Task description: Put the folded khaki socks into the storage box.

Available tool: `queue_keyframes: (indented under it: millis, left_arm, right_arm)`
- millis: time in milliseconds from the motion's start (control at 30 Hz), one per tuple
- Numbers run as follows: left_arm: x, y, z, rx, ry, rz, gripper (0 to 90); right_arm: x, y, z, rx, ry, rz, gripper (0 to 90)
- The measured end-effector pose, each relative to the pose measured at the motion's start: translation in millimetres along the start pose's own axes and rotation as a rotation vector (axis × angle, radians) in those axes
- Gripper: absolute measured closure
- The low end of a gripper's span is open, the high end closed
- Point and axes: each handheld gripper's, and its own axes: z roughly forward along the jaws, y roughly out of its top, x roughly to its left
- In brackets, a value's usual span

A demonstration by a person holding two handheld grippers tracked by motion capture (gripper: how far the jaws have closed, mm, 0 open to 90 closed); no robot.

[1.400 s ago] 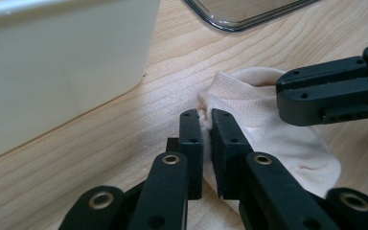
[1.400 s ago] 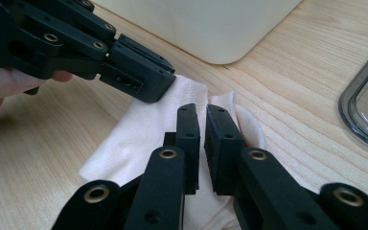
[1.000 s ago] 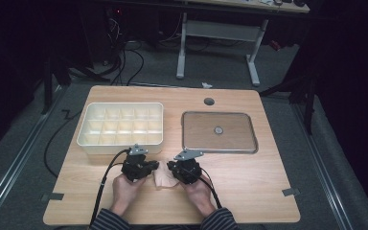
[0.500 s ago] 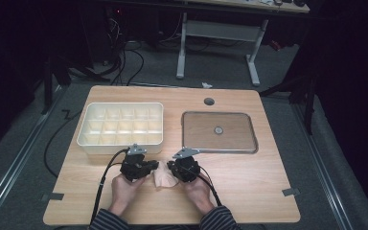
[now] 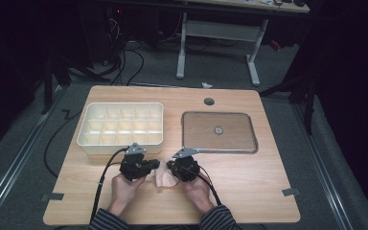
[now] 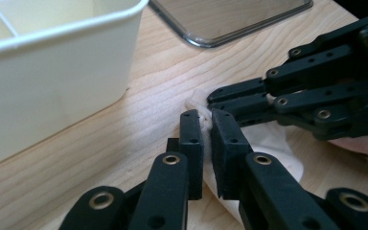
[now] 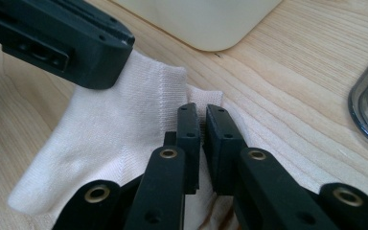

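The wooden surface point(image 5: 249, 191) carries a white divided box point(image 5: 122, 128) at the left and a shallow metal tray point(image 5: 219, 132) at the right. Near its front edge, between the person's two hands, lies a pale sock point(image 7: 110, 139). The left tongs point(image 6: 206, 139) are clamped on its cuff edge; the right tongs point(image 7: 202, 132) are pinched shut on the same fabric just beside them. With such shallow bites on thin, stretchy knit, a pull apart could likely slip one grip free, or drag the sock along bunched.
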Motion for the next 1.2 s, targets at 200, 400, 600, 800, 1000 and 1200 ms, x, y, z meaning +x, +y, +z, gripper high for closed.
queue_keyframes:
  millis: [200,400,600,800,1000,1200]
  left_arm:
    - [1.1,0.8,-1.4,-0.018,-0.019,-0.009,84.6]
    - [3.0,1.8,-2.5,-0.030,-0.027,-0.010,85.1]
    - [1.4,5.8,-1.6,-0.029,-0.022,0.003,85.3]
    - [0.4,7.9,3.3,-0.013,-0.018,0.004,85.3]
    - [0.5,8.1,3.2,-0.003,0.000,-0.010,85.2]
    - [-1.2,7.7,2.4,0.000,0.018,-0.005,85.2]
  right_arm:
    - [1.9,1.4,1.3,0.004,0.003,-0.011,84.7]
    - [5.5,4.7,4.5,0.009,0.007,-0.031,84.8]
    - [10.6,8.9,8.8,0.024,0.018,-0.056,84.8]
    - [10.8,9.0,9.8,0.022,0.021,-0.062,84.4]
    - [6.4,10.1,1.2,0.005,0.031,-0.043,77.3]
    - [5.8,11.6,-17.1,-0.056,0.013,-0.030,72.6]
